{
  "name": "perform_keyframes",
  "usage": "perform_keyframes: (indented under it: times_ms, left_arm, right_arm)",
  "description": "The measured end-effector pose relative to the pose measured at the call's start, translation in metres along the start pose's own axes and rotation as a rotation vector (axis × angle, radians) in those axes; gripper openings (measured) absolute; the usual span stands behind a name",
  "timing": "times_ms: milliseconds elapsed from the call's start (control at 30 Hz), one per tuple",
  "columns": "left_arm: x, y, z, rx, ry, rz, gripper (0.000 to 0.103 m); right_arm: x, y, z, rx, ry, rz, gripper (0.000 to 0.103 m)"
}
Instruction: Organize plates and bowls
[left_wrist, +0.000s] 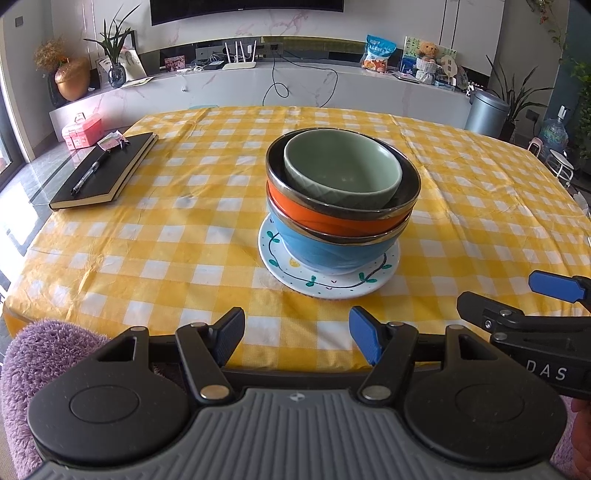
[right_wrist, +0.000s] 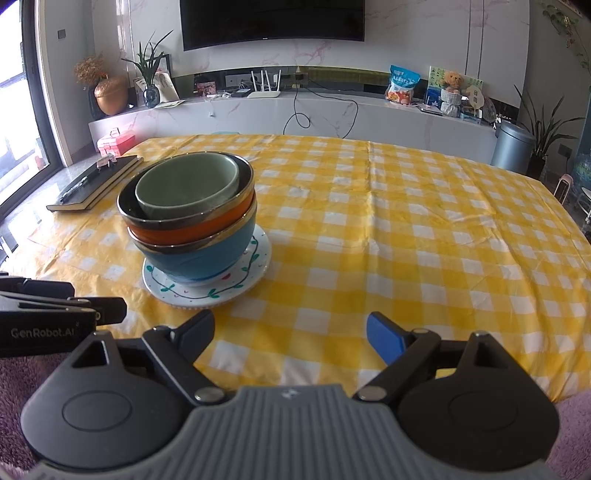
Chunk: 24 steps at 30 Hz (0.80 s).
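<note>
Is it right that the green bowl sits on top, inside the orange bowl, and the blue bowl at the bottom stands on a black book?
Not quite. The green bowl sits in the orange bowl, but the blue bowl stands on a white painted plate, as the left wrist view shows. The black book lies apart, with a pen on it.

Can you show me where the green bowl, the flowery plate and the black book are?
green bowl (left_wrist: 341, 168), left wrist view, inside bottom.
plate (left_wrist: 325, 286), left wrist view, front rim.
book (left_wrist: 107, 168), left wrist view, black cover.
</note>
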<state>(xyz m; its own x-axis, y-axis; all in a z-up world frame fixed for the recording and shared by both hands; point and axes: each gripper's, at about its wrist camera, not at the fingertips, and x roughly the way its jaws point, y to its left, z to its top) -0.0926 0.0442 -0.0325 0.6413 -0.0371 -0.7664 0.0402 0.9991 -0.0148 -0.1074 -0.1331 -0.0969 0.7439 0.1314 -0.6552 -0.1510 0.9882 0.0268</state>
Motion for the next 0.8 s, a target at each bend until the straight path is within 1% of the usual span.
perform_keyframes:
  times_ms: [800]
  left_arm:
    - [-0.0012, -0.0019, -0.0012, 0.016, -0.009, -0.010, 0.076]
  right_arm:
    - [0.0016, 0.0016, -0.0026, -0.001, 0.008, 0.001, 0.088]
